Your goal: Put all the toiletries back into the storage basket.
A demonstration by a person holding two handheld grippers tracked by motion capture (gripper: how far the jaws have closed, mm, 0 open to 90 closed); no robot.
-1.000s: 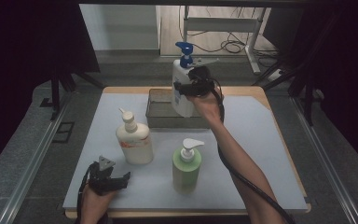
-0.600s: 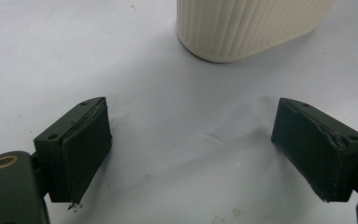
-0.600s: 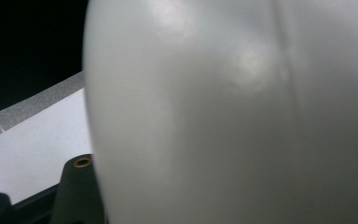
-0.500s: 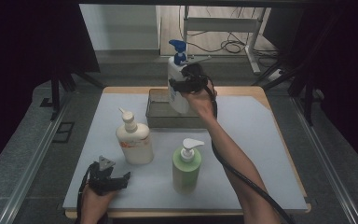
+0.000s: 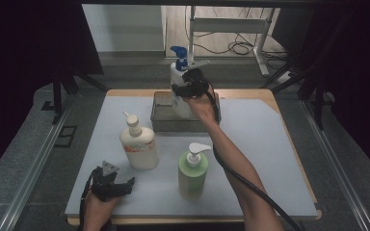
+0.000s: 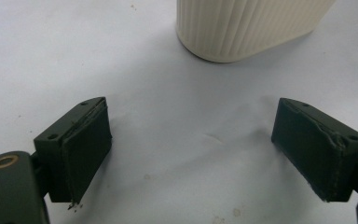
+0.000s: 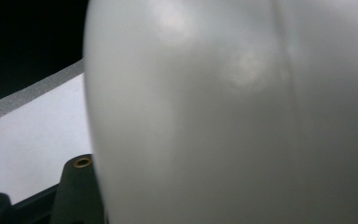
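A white bottle (image 5: 177,98) with a blue pump head (image 5: 178,53) stands upright over the grey tray (image 5: 160,124) at the back of the mat. My right gripper (image 5: 189,90) is shut on its body from the right. The bottle's lower end sits within the tray's outline; I cannot tell whether it touches the bottom. In the right gripper view the white bottle (image 7: 237,116) is pressed close to the lens. My left gripper (image 5: 119,186) rests at the front left, open, its jaws (image 6: 193,154) wide apart over bare mat, just short of the cream bottle's base (image 6: 242,25).
A cream pump bottle (image 5: 138,147) and a green pump bottle (image 5: 192,171) stand upright on the pale mat (image 5: 270,159) in front of the tray. The right forearm and its cable cross the mat's middle right. Dark floor surrounds the table.
My right gripper has carried the white bottle to the left and lower, over the grey tray. The left gripper has stayed in place.
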